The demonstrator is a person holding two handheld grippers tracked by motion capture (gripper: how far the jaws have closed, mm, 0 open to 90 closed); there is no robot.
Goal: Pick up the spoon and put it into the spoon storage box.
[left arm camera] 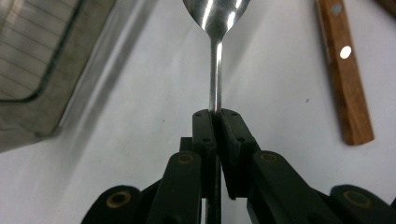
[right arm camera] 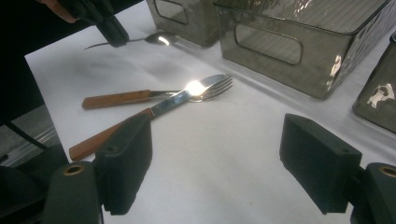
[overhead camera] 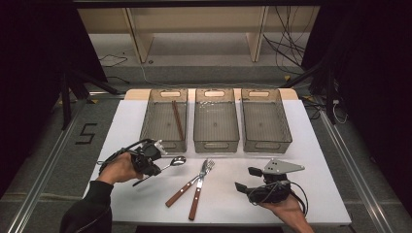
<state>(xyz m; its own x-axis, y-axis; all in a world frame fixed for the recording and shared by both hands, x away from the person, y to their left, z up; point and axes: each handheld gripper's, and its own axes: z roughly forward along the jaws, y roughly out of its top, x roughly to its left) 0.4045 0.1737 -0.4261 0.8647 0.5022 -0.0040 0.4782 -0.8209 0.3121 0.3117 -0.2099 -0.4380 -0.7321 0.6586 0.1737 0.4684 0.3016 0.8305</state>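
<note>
- The spoon (overhead camera: pixel 176 161) lies on the white table (overhead camera: pixel 320 194), just in front of the left bin (overhead camera: pixel 164 120) — its handle pinched between the closed jaws of the left gripper (left arm camera: pixel 215 116).
- A wooden-handled knife (overhead camera: pixel 198 191) and fork (overhead camera: pixel 187 184) lie crossed at mid-table.
- The right gripper (right arm camera: pixel 229 161) rests near the front edge, jaws wide apart, holding nothing.
- Brown chopsticks (overhead camera: pixel 178 119) lie in the left bin.

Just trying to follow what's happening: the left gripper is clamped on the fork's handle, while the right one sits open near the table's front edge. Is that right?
Not quite. The left gripper is clamped on the spoon, not the fork; the left gripper view shows its jaws shut on the thin metal stem below the bowl. The fork lies on the table. The right gripper is indeed open.
</note>
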